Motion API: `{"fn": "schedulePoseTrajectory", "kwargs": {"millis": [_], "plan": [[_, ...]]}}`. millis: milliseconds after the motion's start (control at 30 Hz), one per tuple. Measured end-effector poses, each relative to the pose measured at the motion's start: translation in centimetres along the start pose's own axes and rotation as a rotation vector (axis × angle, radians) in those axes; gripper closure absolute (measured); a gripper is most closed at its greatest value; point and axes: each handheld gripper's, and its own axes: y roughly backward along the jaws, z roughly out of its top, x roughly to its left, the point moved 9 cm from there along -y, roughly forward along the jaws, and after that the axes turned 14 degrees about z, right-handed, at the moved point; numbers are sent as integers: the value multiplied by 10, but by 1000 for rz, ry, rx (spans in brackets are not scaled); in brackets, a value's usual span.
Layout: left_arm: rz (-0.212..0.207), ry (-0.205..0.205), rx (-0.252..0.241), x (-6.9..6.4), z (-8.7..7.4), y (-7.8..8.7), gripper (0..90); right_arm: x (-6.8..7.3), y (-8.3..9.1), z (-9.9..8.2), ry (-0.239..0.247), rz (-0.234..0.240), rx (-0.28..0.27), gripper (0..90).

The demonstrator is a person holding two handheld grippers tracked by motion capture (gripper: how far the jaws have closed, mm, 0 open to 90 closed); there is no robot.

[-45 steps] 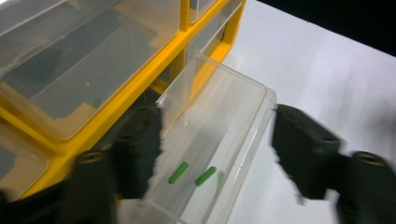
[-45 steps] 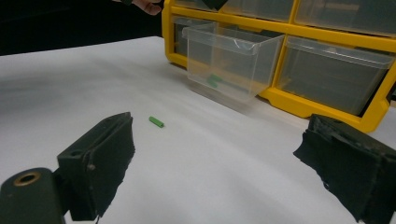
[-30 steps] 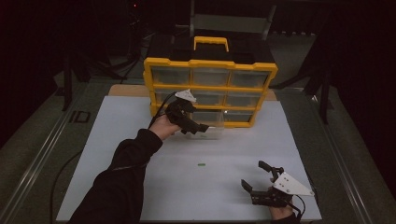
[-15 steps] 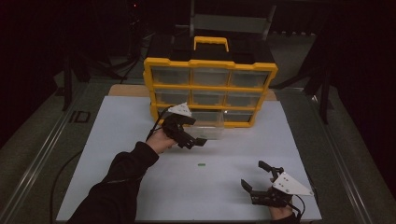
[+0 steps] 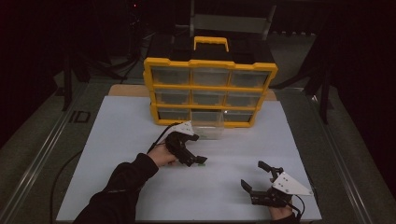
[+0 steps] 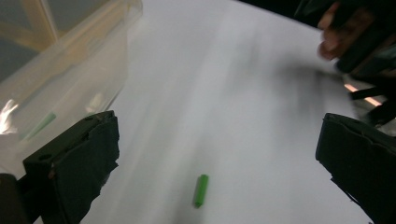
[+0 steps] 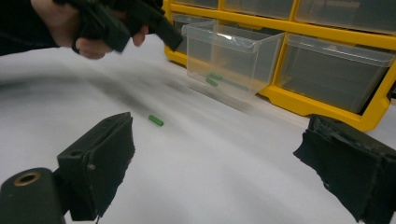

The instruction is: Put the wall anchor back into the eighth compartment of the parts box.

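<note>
left gripper (image 6: pixel 219 154) gaped wide, empty | green peg (image 6: pixel 201 190) lay between jaws, long axis across gap | right gripper (image 7: pixel 224 172) open, empty, farther off

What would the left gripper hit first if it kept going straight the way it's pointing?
Probably the small green piece on the white sheet; it lies between the open left gripper's jaws, just ahead. Depth is uncertain.

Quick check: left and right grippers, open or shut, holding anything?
Left gripper: open, empty, above the green peg.
Right gripper: open, empty, over the white mat.
</note>
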Motion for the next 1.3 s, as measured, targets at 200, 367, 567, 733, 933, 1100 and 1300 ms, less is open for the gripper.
{"fn": "schedulePoseTrajectory", "kwargs": {"millis": [200, 367, 567, 733, 933, 1100, 1300], "plan": [[-4, 4, 57, -3, -18, -12, 0, 0, 0, 0, -1, 2, 2, 89], [22, -22, 107, -5, -30, -21, 0, 0, 0, 0, 0, 2, 2, 89], [41, -40, 130, -6, -39, -26, 133, 0, 0, 0, 0, 3, 0, 89], [42, -64, 143, -7, -44, -30, 258, 0, 0, 0, -2, 5, 1, 89], [51, -130, 167, -12, -51, -34, 481, 1, -1, -1, -1, 6, 4, 89], [89, -149, 177, -9, -51, -36, 622, 1, -1, -1, 1, 9, 6, 89], [114, -206, 200, -13, -51, -37, 703, 1, -1, -1, 5, 7, 7, 89]]}}
